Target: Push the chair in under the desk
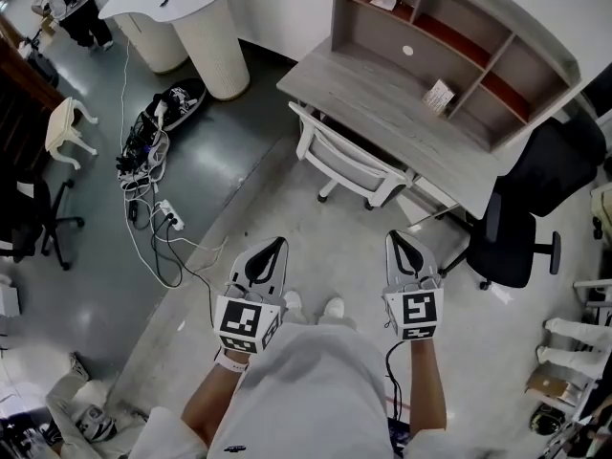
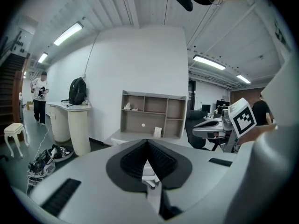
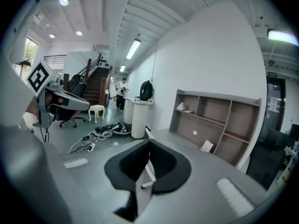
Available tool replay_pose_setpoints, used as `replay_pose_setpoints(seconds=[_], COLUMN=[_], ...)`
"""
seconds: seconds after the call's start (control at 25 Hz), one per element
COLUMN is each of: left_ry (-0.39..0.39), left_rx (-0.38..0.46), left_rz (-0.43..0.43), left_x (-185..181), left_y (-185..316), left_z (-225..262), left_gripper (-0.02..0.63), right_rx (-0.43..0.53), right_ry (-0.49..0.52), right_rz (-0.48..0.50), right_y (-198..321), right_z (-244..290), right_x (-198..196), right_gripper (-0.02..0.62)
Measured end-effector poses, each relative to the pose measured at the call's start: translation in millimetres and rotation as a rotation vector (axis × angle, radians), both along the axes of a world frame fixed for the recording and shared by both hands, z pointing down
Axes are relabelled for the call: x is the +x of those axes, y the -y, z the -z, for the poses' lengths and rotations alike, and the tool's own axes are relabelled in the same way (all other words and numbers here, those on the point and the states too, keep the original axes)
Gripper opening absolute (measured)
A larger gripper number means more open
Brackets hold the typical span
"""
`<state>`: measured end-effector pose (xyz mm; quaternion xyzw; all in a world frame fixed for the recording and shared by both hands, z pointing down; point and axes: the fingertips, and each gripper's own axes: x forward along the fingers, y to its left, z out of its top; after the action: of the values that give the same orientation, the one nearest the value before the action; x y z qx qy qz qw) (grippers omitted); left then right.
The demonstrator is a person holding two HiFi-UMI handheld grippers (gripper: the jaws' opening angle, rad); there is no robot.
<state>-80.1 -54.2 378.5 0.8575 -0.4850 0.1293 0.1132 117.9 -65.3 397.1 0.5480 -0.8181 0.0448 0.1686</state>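
A white chair (image 1: 349, 165) stands with its back toward me, its seat partly under the grey desk (image 1: 402, 113), which carries a shelf hutch (image 1: 459, 27). My left gripper (image 1: 279, 244) and right gripper (image 1: 395, 236) are side by side in front of me, both shut and empty, well short of the chair back. In the left gripper view the shut jaws point at the hutch (image 2: 152, 113), with a sliver of the chair (image 2: 149, 172) below them. In the right gripper view the chair (image 3: 149, 172) shows the same way, below the shut jaws.
A black office chair (image 1: 521, 208) stands at the desk's right end. Cables and a power strip (image 1: 158, 208) lie on the floor to the left, near a white round counter (image 1: 191, 17), a cream stool (image 1: 67, 127) and another black chair (image 1: 33, 218). A person (image 1: 67, 3) stands far back.
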Motion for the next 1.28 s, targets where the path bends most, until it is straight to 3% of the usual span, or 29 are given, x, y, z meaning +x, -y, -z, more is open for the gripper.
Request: replay_pose_setpoints(seconds=[0.32, 0.56, 1.28], left_ry=[-0.008, -0.010, -0.013], left_rx=[0.022, 0.029, 0.027], left_rz=[-0.001, 0.000, -0.014], left_x=[4, 6, 6], left_y=[-6, -8, -17], left_z=[7, 8, 4], left_gripper=[0.006, 0.006, 0.006], right_rx=[0.020, 0.093, 0.060], right_ry=[0.023, 0.017, 0.086], right_rz=[0.007, 0.021, 0.111], right_y=[-22, -32, -35], right_z=[14, 28, 21], right_x=[-11, -26, -48], right_gripper=[0.012, 0.012, 0.012])
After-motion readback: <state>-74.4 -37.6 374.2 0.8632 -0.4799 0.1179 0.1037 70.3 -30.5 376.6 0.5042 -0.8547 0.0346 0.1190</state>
